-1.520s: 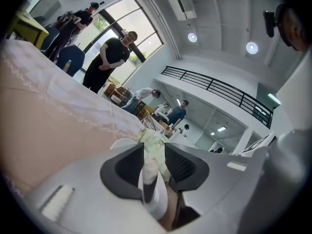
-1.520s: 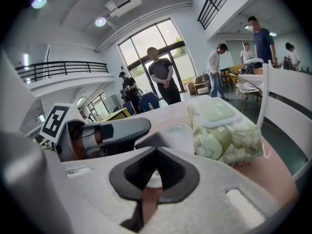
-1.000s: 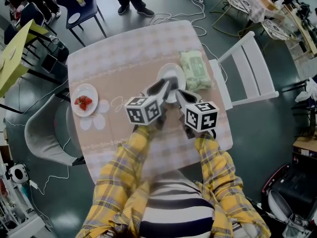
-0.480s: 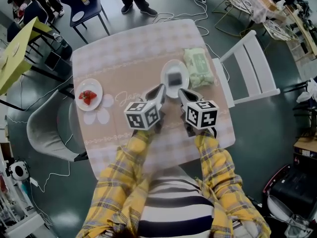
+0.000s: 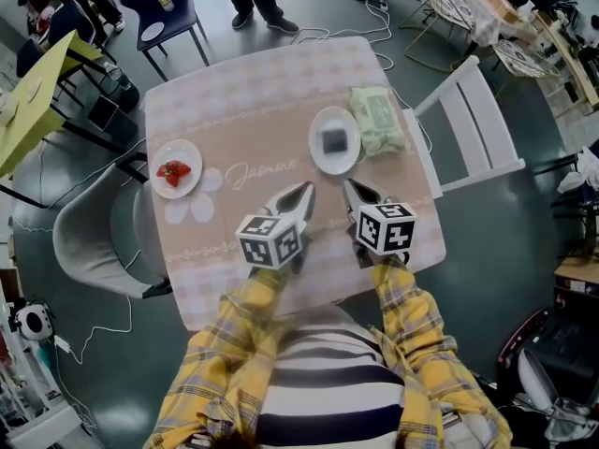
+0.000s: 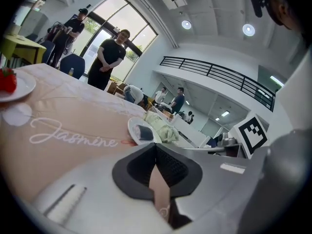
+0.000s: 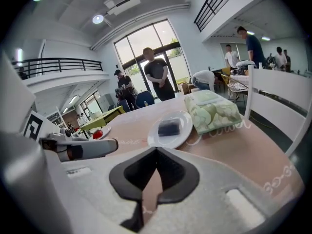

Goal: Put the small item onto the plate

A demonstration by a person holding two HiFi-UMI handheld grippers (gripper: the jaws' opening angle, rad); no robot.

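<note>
Two claws: left gripper [image 5: 305, 191], right gripper [image 5: 348, 186], jaws together, empty.
Table [image 5: 234, 101]: pink cloth; plate [image 5: 316, 150] bearing small item [image 5: 334, 139] near right edge.
Room: grey floor [image 5: 487, 246], white chair [image 5: 473, 124] beside.

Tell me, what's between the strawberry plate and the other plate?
Nothing stands there: only bare tablecloth with the printed word Jasmine, clear in the head view.

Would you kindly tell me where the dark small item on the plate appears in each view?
Head view: dark small item on the plate, upper centre-right.
Left gripper view: the item sits mid-frame, just above the jaws.
Right gripper view: the item sits mid-frame, above the jaws.
Shared landmark: green wipes pack beside the plate.
</note>
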